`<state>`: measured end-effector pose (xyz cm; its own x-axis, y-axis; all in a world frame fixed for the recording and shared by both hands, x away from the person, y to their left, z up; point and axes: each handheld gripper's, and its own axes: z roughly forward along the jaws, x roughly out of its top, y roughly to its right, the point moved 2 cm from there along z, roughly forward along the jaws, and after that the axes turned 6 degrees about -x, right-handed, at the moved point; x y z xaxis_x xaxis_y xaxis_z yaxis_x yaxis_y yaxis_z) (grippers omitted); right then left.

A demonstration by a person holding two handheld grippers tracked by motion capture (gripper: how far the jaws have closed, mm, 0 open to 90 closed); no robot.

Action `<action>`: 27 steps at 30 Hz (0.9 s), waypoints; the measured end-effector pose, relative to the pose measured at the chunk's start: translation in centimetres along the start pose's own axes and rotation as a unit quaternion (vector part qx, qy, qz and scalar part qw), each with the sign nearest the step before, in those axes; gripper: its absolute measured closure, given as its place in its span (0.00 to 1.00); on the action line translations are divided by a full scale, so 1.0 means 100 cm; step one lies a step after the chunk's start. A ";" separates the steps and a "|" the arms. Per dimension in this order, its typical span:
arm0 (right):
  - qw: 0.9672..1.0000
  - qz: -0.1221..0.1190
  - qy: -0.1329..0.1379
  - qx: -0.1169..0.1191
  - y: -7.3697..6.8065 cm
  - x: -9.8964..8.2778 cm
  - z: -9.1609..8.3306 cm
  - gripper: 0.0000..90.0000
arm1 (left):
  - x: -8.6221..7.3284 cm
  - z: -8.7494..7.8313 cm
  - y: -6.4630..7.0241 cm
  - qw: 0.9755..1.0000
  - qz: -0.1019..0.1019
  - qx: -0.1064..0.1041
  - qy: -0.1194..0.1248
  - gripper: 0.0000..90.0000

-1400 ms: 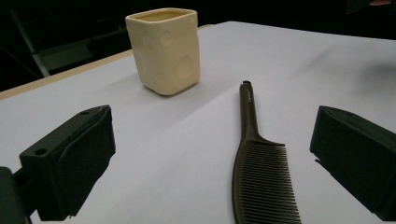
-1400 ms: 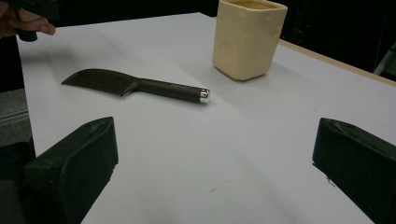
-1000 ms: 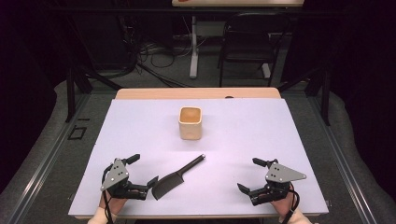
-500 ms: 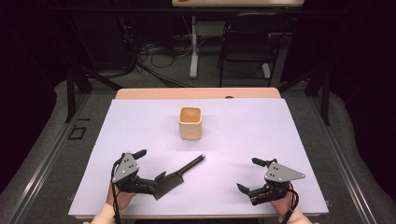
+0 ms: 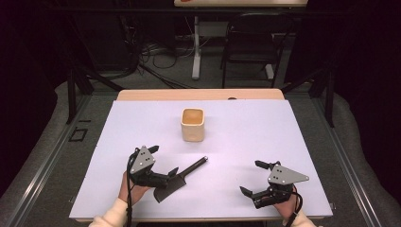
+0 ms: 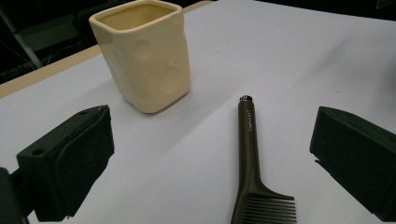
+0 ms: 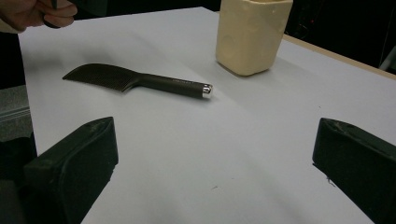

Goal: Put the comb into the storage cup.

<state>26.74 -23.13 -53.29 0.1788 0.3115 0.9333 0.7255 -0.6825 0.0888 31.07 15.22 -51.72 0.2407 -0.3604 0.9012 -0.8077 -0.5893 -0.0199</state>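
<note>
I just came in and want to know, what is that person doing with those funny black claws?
A person at a table holds a gripper in each hand. The left gripper is open and sits right at the toothed end of a dark comb that lies flat, its jaws on either side without squeezing it. A cream cup stands upright just beyond the comb's handle. The right gripper is open too, off to the side, holding nothing.

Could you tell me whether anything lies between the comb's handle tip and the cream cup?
Nothing does. In the left gripper view, only bare white table separates the comb from the cup; the high view shows the same gap.
</note>
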 end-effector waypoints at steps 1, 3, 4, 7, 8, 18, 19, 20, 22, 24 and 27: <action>1.000 0.001 -0.001 0.000 0.000 0.000 0.000 0.00 | 0.002 0.004 0.000 1.000 0.001 -0.007 -0.008 0.00; 1.000 -0.001 -0.001 0.000 0.000 0.000 0.001 0.00 | 0.002 0.007 0.000 1.000 0.002 -0.006 -0.011 0.00; 1.000 0.000 -0.003 0.001 0.000 0.000 0.001 0.00 | 0.003 0.009 0.000 1.000 0.005 -0.009 -0.014 0.00; 1.000 0.001 -0.002 0.001 0.000 0.000 0.001 0.00 | 0.005 0.015 0.002 1.000 0.005 -0.013 -0.022 0.00; 1.000 0.000 -0.002 0.001 0.000 0.000 0.001 0.00 | 0.006 0.017 0.003 1.000 0.006 -0.012 -0.022 0.00; 1.000 -0.002 -0.004 0.002 0.000 0.000 0.001 0.00 | 0.016 0.038 0.006 0.998 0.020 -0.028 -0.044 0.00; 1.000 -0.002 -0.004 0.002 0.000 0.000 0.001 0.00 | 0.016 0.040 0.007 0.998 0.023 -0.031 -0.049 0.00; 1.000 -0.002 -0.003 0.003 0.000 0.000 0.001 0.00 | 0.017 0.043 0.008 0.998 0.026 -0.033 -0.050 0.00; 1.000 -0.002 -0.003 0.004 0.000 0.000 0.001 0.00 | 0.017 0.049 0.008 0.997 0.031 -0.036 -0.055 0.02; 1.000 -0.001 -0.002 0.003 0.000 0.000 0.001 0.00 | 0.018 0.054 0.009 0.997 0.032 -0.039 -0.059 0.05; 1.000 0.001 -0.003 0.004 0.000 0.000 0.001 0.00 | 0.020 0.060 0.011 0.996 0.039 -0.043 -0.062 0.12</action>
<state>26.84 -23.04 -53.37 0.1834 0.3143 0.9315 0.7306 -0.6775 0.0848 33.94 9.49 -52.53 0.2355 -0.4928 0.8376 -0.8686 -0.4933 -0.0460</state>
